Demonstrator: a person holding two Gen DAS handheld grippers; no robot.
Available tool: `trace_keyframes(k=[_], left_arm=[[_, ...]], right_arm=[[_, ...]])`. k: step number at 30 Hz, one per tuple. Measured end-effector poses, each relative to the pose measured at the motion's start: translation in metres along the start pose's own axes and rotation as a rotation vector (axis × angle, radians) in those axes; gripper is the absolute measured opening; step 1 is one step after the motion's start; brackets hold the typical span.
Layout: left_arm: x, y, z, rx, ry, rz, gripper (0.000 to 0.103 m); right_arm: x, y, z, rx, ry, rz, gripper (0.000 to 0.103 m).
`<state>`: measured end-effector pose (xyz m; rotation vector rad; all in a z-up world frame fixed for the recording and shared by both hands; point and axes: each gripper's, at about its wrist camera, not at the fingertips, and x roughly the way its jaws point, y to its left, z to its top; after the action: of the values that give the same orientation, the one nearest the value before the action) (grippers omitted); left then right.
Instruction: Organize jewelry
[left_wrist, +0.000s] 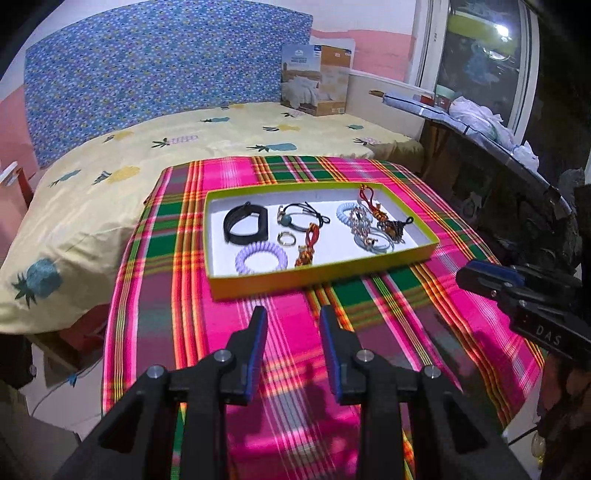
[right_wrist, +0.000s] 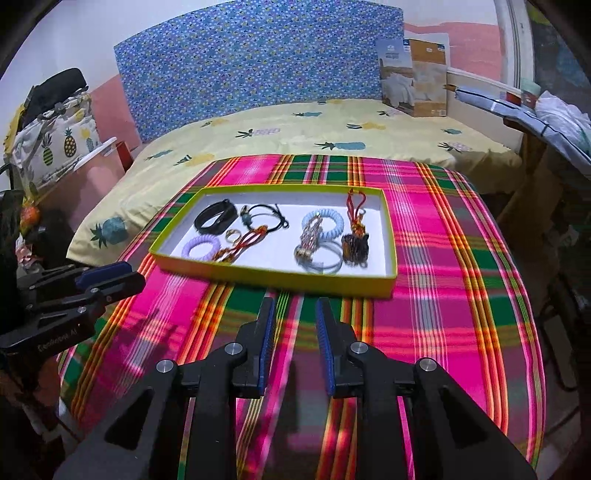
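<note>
Two handheld grippers — both empty, angled downward.
Left gripper (left_wrist: 293, 314): jaws parted, nothing between. Right gripper (right_wrist: 295, 306): jaws apart, narrower gap — nothing held.

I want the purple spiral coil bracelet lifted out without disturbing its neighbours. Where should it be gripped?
Pinch the purple coil bracelet across its near band, coming from above at the tray's front. It lies flat, its hollow centre admits one finger; the gold ring sits behind.

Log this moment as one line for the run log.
left gripper open, empty | right gripper open, empty | jewelry in tray | both short of tray
</note>
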<state>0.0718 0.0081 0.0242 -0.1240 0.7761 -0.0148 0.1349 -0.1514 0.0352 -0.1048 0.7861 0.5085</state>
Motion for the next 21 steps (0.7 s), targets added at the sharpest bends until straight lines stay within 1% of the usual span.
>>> trace_keyframes(k=[11,21], left_arm=[[-0.026,-0.006,-0.028,-0.014,-0.008,0.028,0.030],[-0.027,-0.012,-0.036,-0.007,0.004,0.026,0.030]], right_arm=[[-0.025,0.017,-0.029,-0.006,-0.003,0.005,0.022],[-0.025,0.022,-0.038,-0.007,0.012,0.002,0.022]])
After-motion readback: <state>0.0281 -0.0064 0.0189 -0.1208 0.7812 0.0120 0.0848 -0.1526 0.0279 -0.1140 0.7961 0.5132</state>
